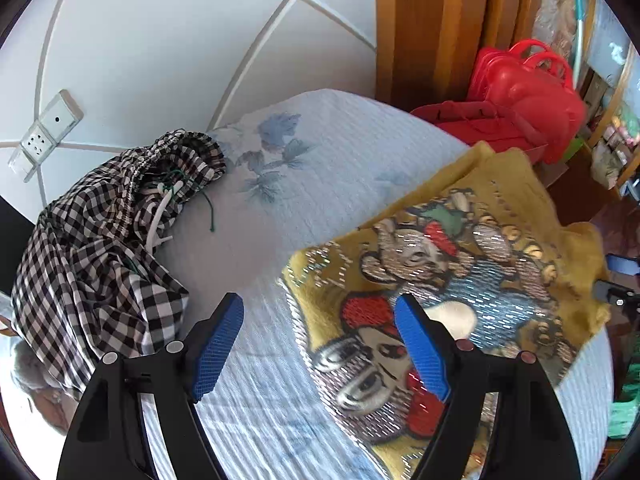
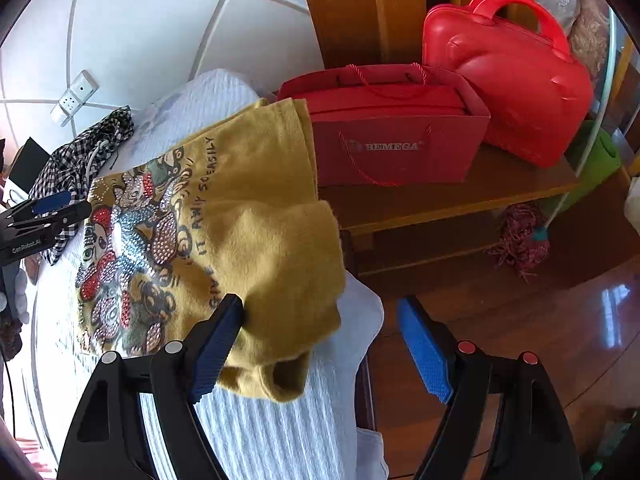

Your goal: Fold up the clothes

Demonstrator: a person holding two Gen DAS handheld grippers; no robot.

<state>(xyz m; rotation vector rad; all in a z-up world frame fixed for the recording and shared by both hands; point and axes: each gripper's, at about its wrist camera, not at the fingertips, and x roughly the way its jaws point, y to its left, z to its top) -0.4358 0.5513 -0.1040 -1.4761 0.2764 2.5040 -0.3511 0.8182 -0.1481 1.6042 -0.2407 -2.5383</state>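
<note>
A yellow top (image 1: 500, 208) with a sequined cartoon print lies flat on the pale blue quilted surface (image 1: 320, 152); it also shows in the right wrist view (image 2: 256, 184), with a folded-over sleeve at its near right corner. My left gripper (image 1: 320, 312) is open and empty, hovering above the top's left edge. My right gripper (image 2: 320, 316) is open and empty over the folded sleeve at the surface's right edge. The left gripper also shows in the right wrist view (image 2: 52, 208), at the far left.
A crumpled black-and-white checked garment (image 1: 100, 240) lies at the left by the white wall. A red paper bag (image 2: 392, 136) and a red plastic case (image 2: 508, 80) stand on a wooden bench to the right. Wooden floor lies below.
</note>
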